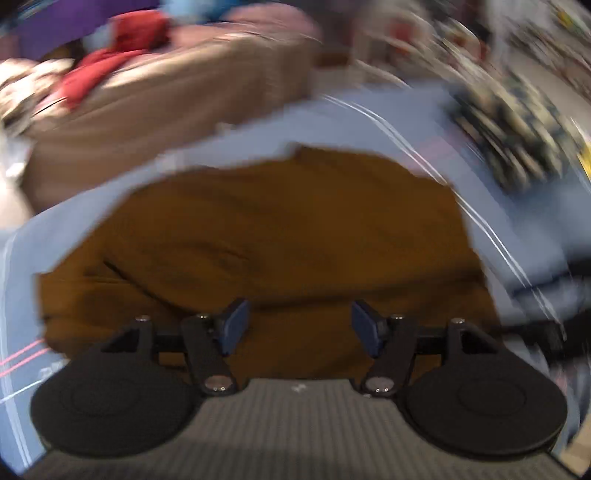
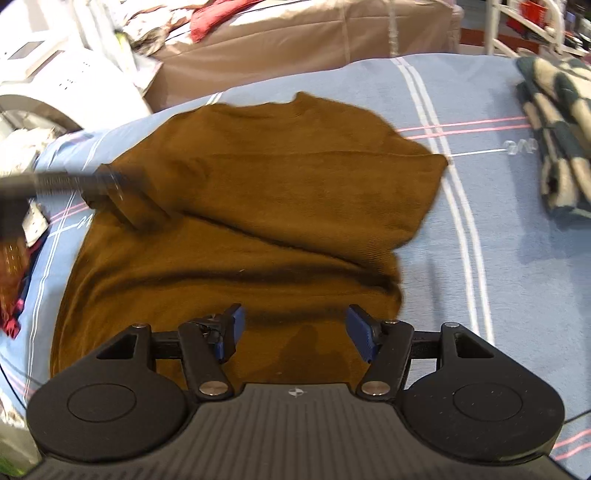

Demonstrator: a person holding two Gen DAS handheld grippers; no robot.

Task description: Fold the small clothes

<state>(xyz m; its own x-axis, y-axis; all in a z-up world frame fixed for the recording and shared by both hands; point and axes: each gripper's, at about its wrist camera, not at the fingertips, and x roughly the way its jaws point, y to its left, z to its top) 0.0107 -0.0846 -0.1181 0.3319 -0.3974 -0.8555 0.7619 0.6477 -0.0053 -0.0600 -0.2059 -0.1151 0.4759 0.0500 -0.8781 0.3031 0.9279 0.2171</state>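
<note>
Right below both my grippers lies the brown sweater (image 2: 258,206), spread on the blue striped sheet (image 2: 480,110) of what looks like a bed, neck opening at the far side, hem nearest me. One sleeve seems already laid diagonally across the body, so I judge the fold has begun; the body is not yet folded in, and a deep crease runs across the lower part, so plenty remains. My right gripper (image 2: 293,328) hovers over the hem, jaws wide, nothing between them. My left gripper (image 1: 295,325) shows jaws just as wide and empty over the same brown knit, though that view is badly smeared. From the right wrist view my left tool appears as a dark blur at the sweater's left edge; whether it touches the cloth I cannot tell. Off to the right sits a dark-and-cream checked cloth (image 2: 554,147), well apart, perhaps already folded. Beyond, a tan-covered surface (image 2: 295,37) carries a red garment (image 2: 210,18), likely waiting.
</note>
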